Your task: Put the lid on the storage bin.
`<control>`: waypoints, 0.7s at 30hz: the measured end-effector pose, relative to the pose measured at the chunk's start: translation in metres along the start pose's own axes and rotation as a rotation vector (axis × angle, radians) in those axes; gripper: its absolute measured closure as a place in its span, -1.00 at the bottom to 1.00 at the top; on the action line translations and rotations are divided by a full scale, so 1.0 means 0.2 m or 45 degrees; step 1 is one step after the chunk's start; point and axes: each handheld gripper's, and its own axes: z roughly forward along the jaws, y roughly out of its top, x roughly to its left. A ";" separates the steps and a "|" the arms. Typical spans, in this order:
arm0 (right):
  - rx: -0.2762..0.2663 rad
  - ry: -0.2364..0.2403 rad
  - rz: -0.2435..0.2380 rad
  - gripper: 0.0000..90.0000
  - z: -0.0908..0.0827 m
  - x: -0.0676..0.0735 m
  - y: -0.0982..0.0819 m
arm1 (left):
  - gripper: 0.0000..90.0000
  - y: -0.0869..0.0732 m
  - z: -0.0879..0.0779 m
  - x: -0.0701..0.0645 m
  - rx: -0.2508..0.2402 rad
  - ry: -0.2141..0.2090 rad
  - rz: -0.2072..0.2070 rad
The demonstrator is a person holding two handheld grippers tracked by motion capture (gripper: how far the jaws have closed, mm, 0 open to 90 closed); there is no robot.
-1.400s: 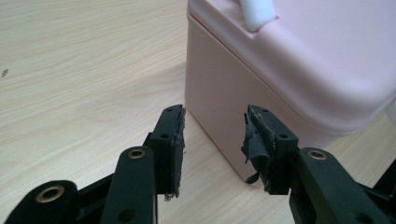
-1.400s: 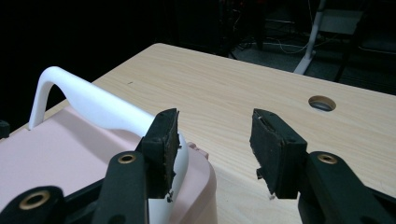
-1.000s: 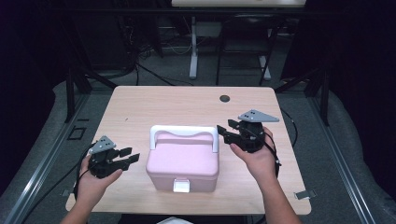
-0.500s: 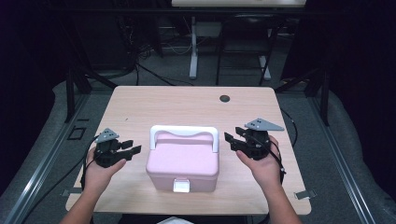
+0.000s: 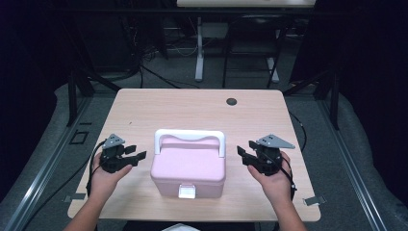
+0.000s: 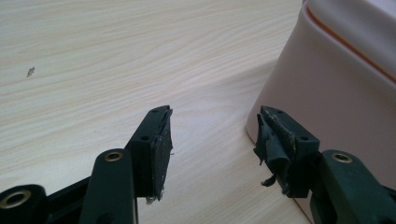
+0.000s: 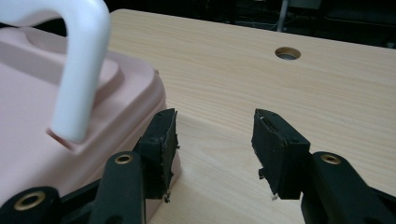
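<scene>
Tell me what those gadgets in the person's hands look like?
Each gripper, left and right, is black, with two flat fingers faced in worn, frayed padding. Brass-coloured rivets mark the joints, a grey three-cornered plate sits on top, and a black cable trails off.

left gripper [image 5: 135, 153]: black, grey plate | right gripper [image 5: 243, 155]: black jaws, brass screws, cable

pink box [image 5: 188, 168] blocking the table [image 5: 192, 108] middle, upright white handle [image 5: 189, 136] above it, bare tabletop either side and behind
</scene>
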 end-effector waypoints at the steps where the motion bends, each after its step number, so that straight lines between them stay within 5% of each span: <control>1: 0.002 -0.007 0.000 0.07 0.01 0.00 -0.01 | -0.01 -0.01 0.01 0.00 0.013 0.006 0.012; 9: 0.002 -0.044 -0.010 0.06 0.05 -0.01 -0.13 | -0.01 -0.04 0.06 0.01 0.048 -0.008 0.032; 21: 0.088 -0.046 -0.071 0.03 0.12 -0.03 -0.24 | -0.04 -0.08 0.12 0.03 0.106 -0.023 0.043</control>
